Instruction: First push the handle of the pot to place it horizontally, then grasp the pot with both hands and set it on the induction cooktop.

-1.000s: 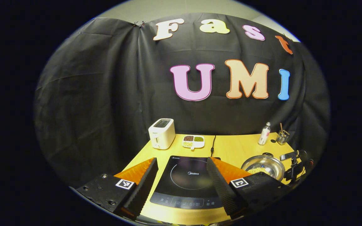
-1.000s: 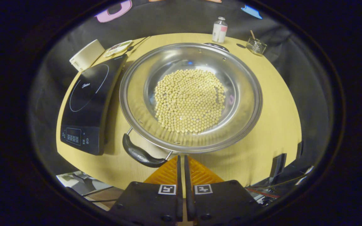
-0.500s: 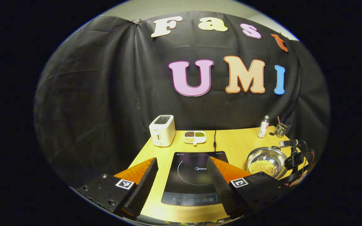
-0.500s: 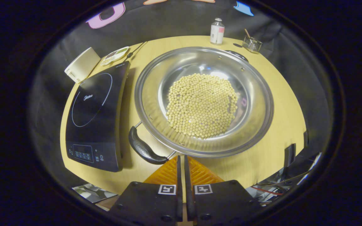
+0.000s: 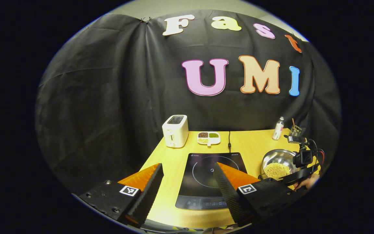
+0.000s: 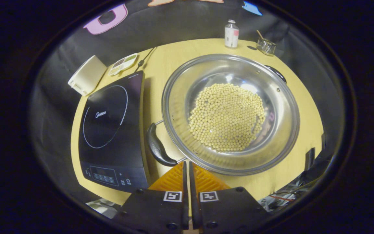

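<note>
Because its fingers are pressed together into a blunt pushing tip, the right hand-held gripper (image 6: 187, 167) sits against the near handle (image 6: 158, 148) of the pot (image 6: 230, 113), which rests on the table (image 6: 170, 65) right of the induction cooktop (image 6: 112, 126). Opened wide, the left hand-held gripper (image 5: 187, 182) waits above the cooktop's near edge, likely ready for the two-handed lift.

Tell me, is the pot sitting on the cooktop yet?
No, the pot rests on the table beside the cooktop, its near handle just short of the cooktop's edge.
</note>
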